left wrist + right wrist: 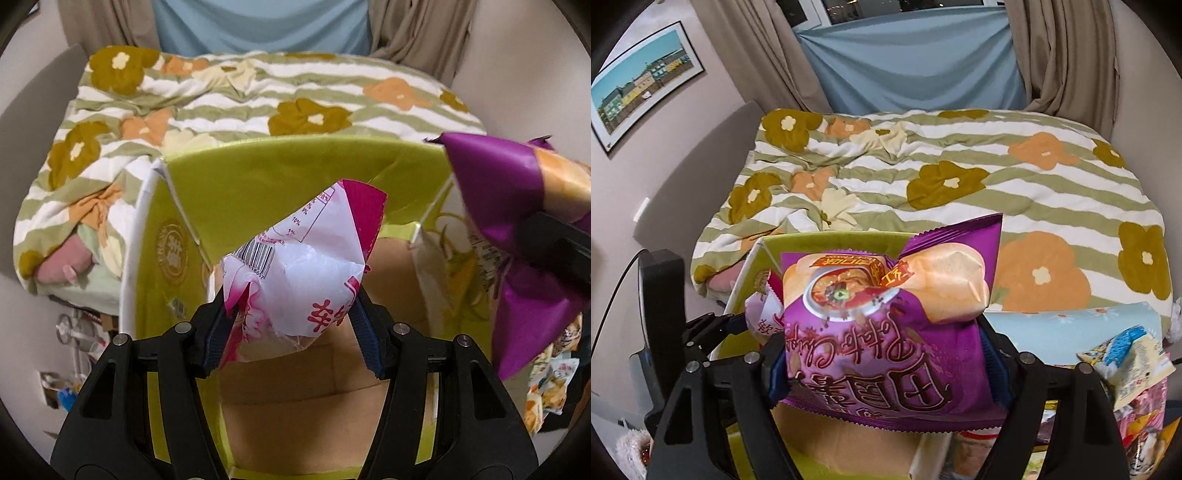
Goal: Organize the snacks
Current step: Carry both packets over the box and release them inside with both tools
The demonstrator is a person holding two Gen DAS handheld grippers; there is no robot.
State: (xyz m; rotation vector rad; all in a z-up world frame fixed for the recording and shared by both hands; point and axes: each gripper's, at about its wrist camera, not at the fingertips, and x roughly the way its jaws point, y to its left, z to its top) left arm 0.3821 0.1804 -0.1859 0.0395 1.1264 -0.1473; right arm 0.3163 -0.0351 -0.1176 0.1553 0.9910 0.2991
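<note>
left gripper (291, 325): clamped on pink-white snack packet (295, 266), held over open green box (295, 184)
right gripper (886, 365): clamped on purple snack bag (886, 332), above same box's rim

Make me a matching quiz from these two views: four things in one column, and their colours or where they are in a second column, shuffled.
Things:
1. pink-and-white packet
2. purple packet
3. green box
4. flowered blanket

Descriptions:
A. spread over the bed
B. gripped by the right hand-held gripper
C. open, with a bare brown floor
D. gripped by the left hand-held gripper

Pairs: 1-D, 2-B, 3-C, 4-A
</note>
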